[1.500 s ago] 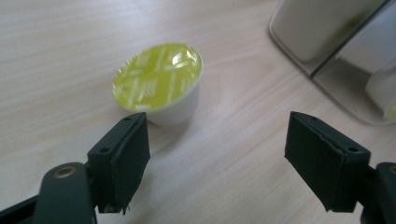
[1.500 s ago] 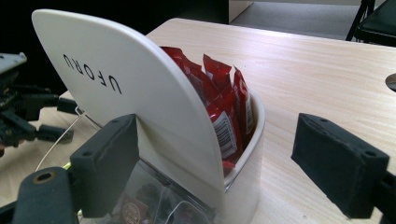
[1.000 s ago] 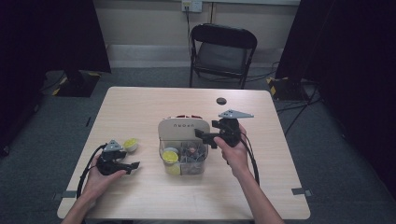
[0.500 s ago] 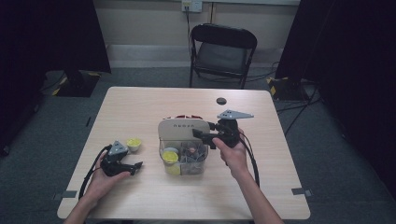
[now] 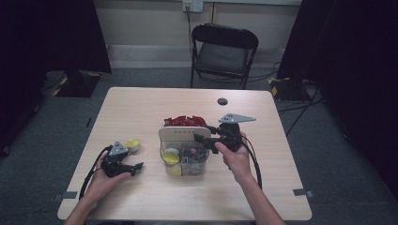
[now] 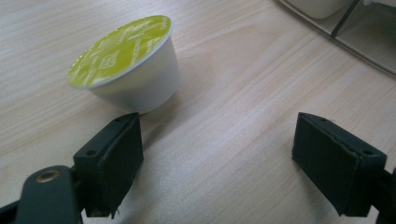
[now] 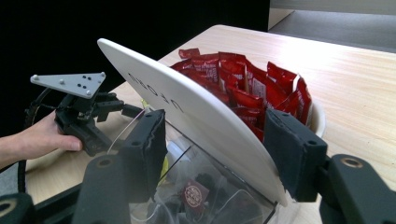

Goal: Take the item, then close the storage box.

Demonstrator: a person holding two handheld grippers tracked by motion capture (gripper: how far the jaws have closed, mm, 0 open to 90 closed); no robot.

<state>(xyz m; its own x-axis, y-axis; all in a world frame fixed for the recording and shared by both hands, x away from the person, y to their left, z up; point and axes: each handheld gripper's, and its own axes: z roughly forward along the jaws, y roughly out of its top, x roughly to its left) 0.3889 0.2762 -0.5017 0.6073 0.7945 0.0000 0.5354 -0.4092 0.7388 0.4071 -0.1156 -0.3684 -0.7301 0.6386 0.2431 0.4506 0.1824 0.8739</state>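
Yellow-lidded capsule [image 6: 126, 65] just beyond left gripper [image 6: 219, 163]'s wide-open, empty jaws; right gripper [image 7: 219, 154] jaws agape astride organiser's white lid [image 7: 187, 107].

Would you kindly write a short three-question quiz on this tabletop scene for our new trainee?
1. True or false: the left gripper is shut on the green-lidded pod.
2. Multiple choice: what fills the organiser's rear section? A) red sachets B) spoons C) sugar cubes
3. Fill in: in the right gripper view, the right gripper has its pads on either side of the organiser's white ____.

Key:
1. False; it is open, and the pod stands on the table just beyond one pad.
2. A
3. panel
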